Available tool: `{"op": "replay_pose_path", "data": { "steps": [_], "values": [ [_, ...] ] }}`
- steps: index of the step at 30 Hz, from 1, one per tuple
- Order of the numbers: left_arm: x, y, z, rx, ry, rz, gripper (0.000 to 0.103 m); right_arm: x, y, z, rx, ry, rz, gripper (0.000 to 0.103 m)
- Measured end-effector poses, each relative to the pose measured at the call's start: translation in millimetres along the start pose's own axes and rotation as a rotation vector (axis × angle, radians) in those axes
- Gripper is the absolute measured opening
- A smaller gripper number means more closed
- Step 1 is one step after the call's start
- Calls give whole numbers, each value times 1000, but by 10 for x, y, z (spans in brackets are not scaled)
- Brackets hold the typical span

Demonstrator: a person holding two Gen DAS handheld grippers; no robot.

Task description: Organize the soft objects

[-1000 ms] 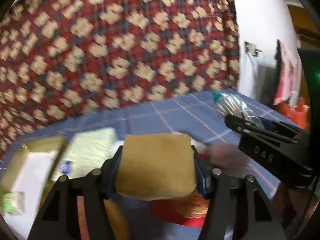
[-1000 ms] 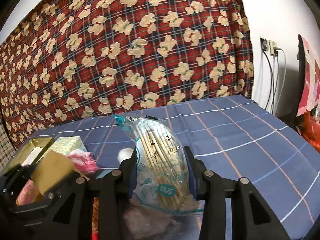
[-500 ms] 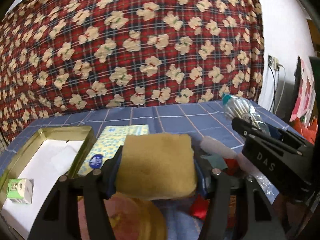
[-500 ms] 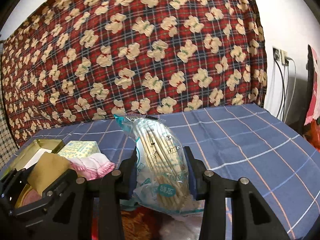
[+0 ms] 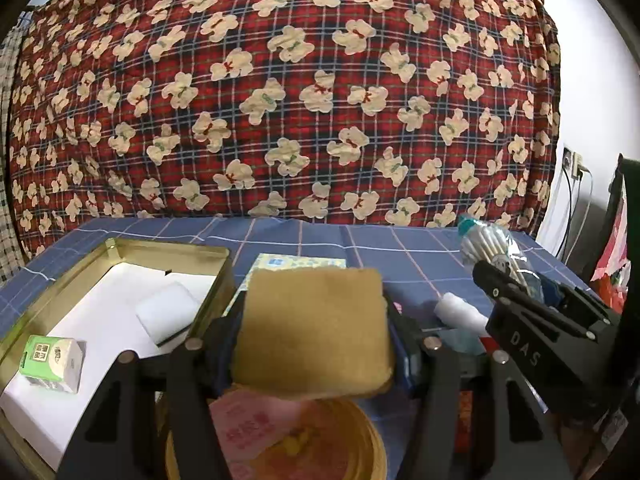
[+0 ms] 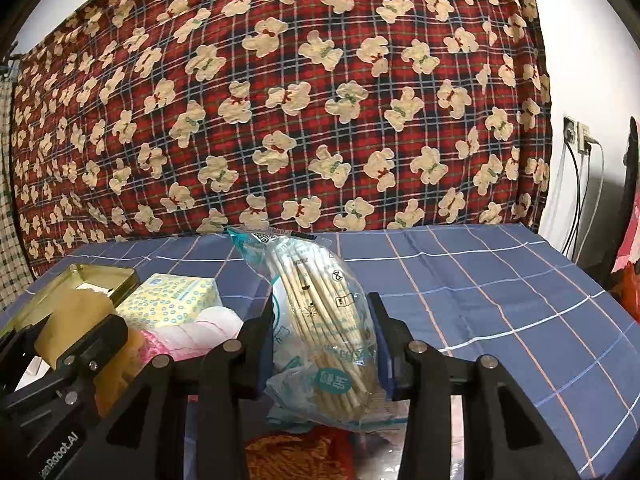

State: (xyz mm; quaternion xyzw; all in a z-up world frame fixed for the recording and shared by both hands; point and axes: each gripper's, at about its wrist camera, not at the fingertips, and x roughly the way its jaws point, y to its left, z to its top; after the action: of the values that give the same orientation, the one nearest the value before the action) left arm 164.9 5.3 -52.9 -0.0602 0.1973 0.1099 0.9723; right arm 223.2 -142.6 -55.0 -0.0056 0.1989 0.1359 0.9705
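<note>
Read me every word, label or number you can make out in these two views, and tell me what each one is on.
"DAS": right gripper, on its side.
"nRobot.AI", start cut off: left gripper, on its body.
Green-and-white tissue pack: print too small.
Cotton swab bag: symbols and teal label unreadable.
Yellow tissue pack, pink packet: print blurred.

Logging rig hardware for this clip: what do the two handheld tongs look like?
Both tongs, left and right, are matte black plastic with triangular cut-out linkages, silver pivot pins and blue finger pads. White lettering shows on their sides: "DAS" on the right one, "Robot.AI" on the left. No cables or sleeves visible.
</note>
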Motion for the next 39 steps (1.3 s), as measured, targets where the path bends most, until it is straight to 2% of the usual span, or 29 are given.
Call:
{"op": "replay_pose_path", "data": {
  "steps": [7, 39],
  "values": [
    [8, 94, 0, -21, 12, 8, 60, 18, 104, 3, -18, 2, 13, 44],
    [-86, 300, 16, -72, -45, 97, 60, 60, 468, -4, -89, 15, 96, 44]
  ]
}}
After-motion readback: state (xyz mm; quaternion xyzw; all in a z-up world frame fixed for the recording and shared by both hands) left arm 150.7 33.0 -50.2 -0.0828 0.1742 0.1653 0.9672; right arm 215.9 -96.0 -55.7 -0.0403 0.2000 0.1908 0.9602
